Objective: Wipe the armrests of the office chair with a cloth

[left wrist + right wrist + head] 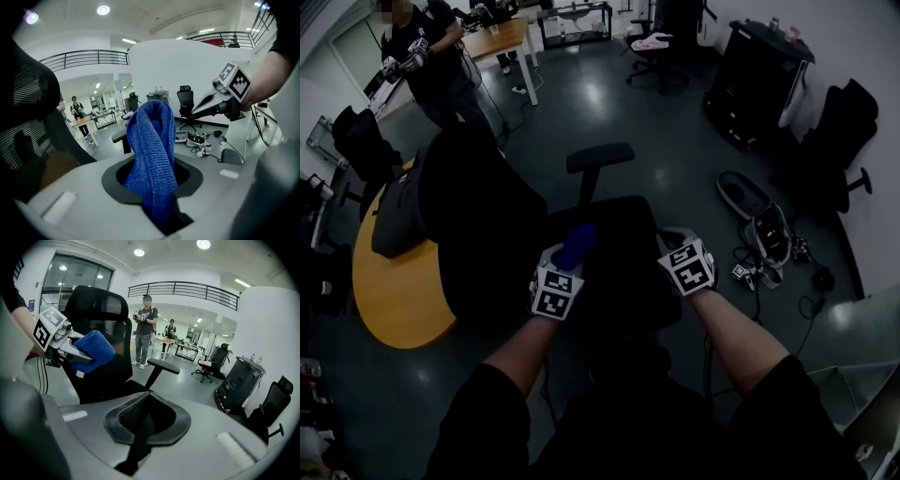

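Observation:
A black office chair [487, 225] stands right below me, and one padded armrest [600, 157] juts out on its far side. My left gripper [558, 281] is over the seat, shut on a blue knitted cloth [577, 246]. In the left gripper view the cloth [152, 150] rises bunched out of the closed jaws of my left gripper [154, 187]. My right gripper [686, 264] hovers a little to the right of the left one, over the seat's right side. Seen in its own view, my right gripper [147, 420] has its jaws together with nothing in them. The armrest [161, 365] lies ahead of it.
A round orange table [394, 300] with a black bag [398, 211] is at the left. A person [431, 56] stands at the back left by a desk [497, 39]. Another chair [661, 47], a black cabinet [759, 84] and floor clutter with cables [769, 239] are at the right.

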The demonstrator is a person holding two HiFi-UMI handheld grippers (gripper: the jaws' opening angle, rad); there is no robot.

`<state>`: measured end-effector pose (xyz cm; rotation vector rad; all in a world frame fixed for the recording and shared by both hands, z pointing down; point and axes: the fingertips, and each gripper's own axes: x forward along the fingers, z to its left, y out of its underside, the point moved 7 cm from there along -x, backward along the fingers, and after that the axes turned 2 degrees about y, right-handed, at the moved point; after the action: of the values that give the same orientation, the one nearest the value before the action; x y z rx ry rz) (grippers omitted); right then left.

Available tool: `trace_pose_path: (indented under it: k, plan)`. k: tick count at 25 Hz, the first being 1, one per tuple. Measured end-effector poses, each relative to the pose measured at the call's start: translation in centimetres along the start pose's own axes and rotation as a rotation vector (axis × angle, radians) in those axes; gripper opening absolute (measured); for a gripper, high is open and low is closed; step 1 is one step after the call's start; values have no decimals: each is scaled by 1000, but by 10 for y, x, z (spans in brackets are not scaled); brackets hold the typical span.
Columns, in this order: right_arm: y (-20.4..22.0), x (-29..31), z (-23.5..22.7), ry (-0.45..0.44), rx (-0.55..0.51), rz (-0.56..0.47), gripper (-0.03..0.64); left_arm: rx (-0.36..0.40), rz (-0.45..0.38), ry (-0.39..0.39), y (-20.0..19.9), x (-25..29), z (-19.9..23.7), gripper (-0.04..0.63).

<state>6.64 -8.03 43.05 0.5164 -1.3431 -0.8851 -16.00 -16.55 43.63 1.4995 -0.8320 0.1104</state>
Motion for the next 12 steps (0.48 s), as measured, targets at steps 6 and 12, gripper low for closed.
trace_pose_path:
  k: [6,12]
  plan:
    - [16,-1,-6,-44,-3,-4,4,-18,13,-30,2,0,-15,126]
    - [36,-7,2,-95,-15,8,4,-28,53,-42,16,-8,-35,126]
